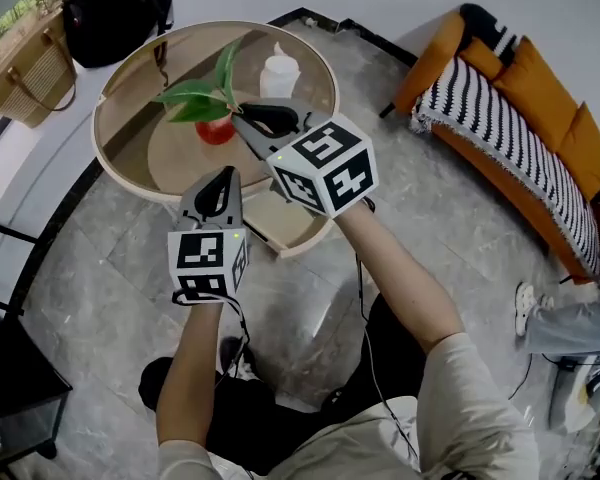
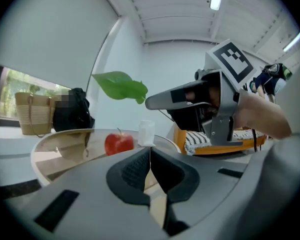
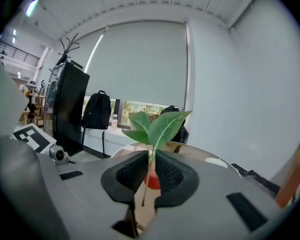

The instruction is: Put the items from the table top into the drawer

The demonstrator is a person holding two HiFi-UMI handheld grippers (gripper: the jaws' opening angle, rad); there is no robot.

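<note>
Below, a grey marbled floor (image 1: pixel 100 268) fills the head view, with an orange sofa (image 1: pixel 540 98) under a black-and-white striped throw at 2 o'clock. The round glass-topped table (image 1: pixel 120 88) with a wooden rim sits toward 11 o'clock. A pale drawer (image 1: pixel 280 236) juts from the table's rim at 5 o'clock, largely hidden under the right gripper's marker cube. A black backpack (image 1: pixel 110 13) rests just past the table at 11 o'clock, and a woven bag (image 1: pixel 30 68) stands beside it at 9 o'clock.

The right gripper (image 1: pixel 242 120) reaches over the table's centre. Its own view shows the gripper (image 3: pixel 151 156) clenched on the thin stem of a green leaf sprig (image 3: pixel 157 126), whose leaves fan out above the pads. The left gripper view shows that sprig (image 2: pixel 120 85) held clear above the table at the right gripper's tip (image 2: pixel 149 102).

The left gripper (image 1: pixel 223 175) hangs at the table's 6 o'clock edge. Its jaws are pressed together with nothing between them (image 2: pixel 150 151).

On the table, a white bottle (image 1: pixel 280 71) stands upright toward 2 o'clock. A red apple (image 1: pixel 215 130) sits near the centre, under the sprig's leaves (image 1: pixel 200 96) in the head view. From the left gripper, the apple (image 2: pixel 119 143) lies just at 9 o'clock of the bottle (image 2: pixel 146 133).
</note>
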